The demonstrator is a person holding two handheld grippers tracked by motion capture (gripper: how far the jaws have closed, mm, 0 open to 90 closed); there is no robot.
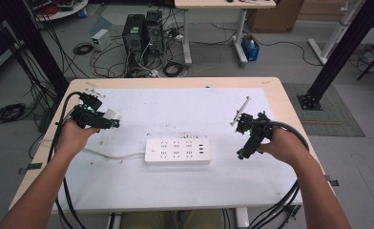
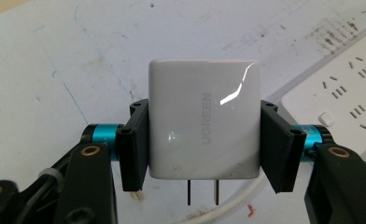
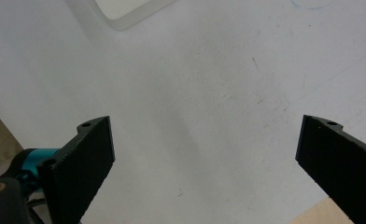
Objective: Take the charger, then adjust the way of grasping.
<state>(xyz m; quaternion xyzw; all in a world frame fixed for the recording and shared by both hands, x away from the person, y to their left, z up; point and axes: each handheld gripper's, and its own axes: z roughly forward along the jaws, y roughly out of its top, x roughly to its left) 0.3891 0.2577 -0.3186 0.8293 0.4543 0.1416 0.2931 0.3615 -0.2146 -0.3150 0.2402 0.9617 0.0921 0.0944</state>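
My left gripper [image 2: 203, 135] is clamped on a white charger [image 2: 203, 119], its flat black pads pressing the two opposite sides of the glossy, rounded-corner plastic block. Grey lettering runs along the charger's shiny face, and two thin metal prongs [image 2: 202, 192] stick out of the edge nearest the gripper body, pointing back toward me. From the high view I see that gripper [image 1: 109, 119] holding the charger [image 1: 112, 114] above the white mat [image 1: 175, 186], off to the left of the power strip [image 1: 177, 151]. The strip is a long, flat white bar with rows of slotted sockets, and its smooth white cord [image 1: 113, 155] curves away beneath my left gripper. My right gripper [image 3: 204, 158] has its matte black jaws spread wide with nothing between them, only the scuffed, speckled mat surface beyond; the strip's rounded corner [image 3: 130, 11] lies far ahead of it.
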